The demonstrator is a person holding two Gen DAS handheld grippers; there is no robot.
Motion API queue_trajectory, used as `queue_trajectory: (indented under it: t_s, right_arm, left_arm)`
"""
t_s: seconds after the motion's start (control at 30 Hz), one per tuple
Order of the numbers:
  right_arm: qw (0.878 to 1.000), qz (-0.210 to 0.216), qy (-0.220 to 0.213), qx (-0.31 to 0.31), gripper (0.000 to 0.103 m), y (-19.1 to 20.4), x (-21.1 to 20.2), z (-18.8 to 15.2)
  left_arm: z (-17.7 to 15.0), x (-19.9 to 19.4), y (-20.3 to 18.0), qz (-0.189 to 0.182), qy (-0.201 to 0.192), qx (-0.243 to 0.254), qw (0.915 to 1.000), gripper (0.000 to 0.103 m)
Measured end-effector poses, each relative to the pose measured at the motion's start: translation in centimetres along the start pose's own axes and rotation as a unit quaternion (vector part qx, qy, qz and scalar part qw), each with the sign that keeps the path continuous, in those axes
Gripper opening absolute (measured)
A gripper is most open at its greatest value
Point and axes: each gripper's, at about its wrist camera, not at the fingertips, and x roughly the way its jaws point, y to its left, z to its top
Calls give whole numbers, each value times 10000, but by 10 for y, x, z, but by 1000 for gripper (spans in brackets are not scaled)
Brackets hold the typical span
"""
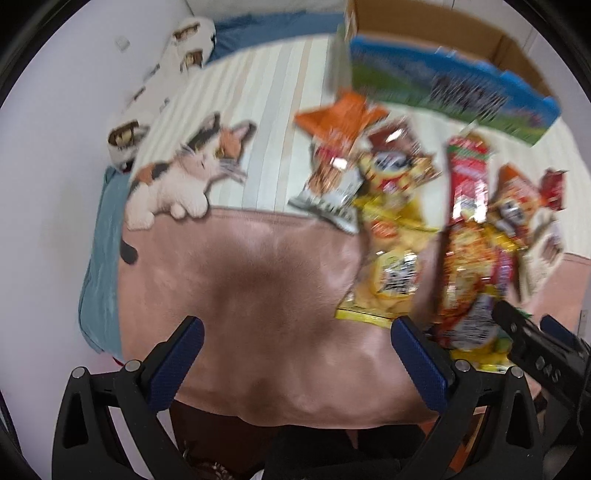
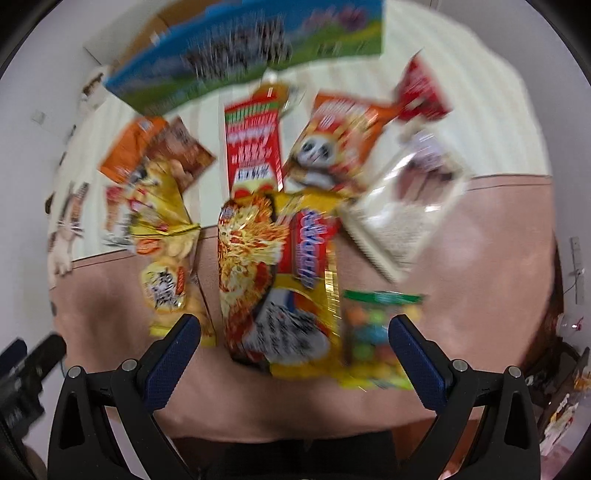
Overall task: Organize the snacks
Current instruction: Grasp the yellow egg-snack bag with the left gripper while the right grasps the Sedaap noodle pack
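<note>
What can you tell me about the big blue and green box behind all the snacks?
The blue and green box looks like printed cardboard: blue on top, green along the bottom, with dark lettering too blurred to read. It sits at the far edge of the snack pile on the striped bedcover, with a plain brown carton behind it. Neither gripper touches it.

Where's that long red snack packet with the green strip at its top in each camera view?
Left wrist view: the long red packet stands right of centre, below the blue-and-green box.
Right wrist view: the same packet sits upper centre, just under that box.
Shared landmark: the blue-and-green box behind the snack pile.
</note>
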Motion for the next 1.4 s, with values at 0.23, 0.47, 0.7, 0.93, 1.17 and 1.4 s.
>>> queue_trajectory:
  t_s: [0.23, 0.47, 0.7, 0.93, 1.17, 1.4]
  right_arm:
    - [9983, -213, 547, -52, 93, 26, 79, 6]
    - [9985, -28, 512, 165, 88, 7, 87, -3]
    - [9980, -88, 618, 134, 88, 12, 99, 0]
    - [9975, -132, 691, 1, 88, 28, 98, -1]
    - [9967, -111, 808, -3, 93, 42, 117, -12]
    - [9977, -173, 656, 78, 87, 49, 117, -21]
  left_arm:
    - [17, 52, -3, -408, 477, -57, 9980, 103]
    - [31, 78, -42, -1006, 730, 318, 9917, 103]
    - [40, 116, -71, -1144, 921, 626, 9872, 61]
    - [6, 119, -27, -982, 926, 364, 9902, 54]
    - [-18, 146, 3, -1194, 1150, 246, 9859, 56]
    - [-13, 124, 3, -1123, 786, 303, 9901, 43]
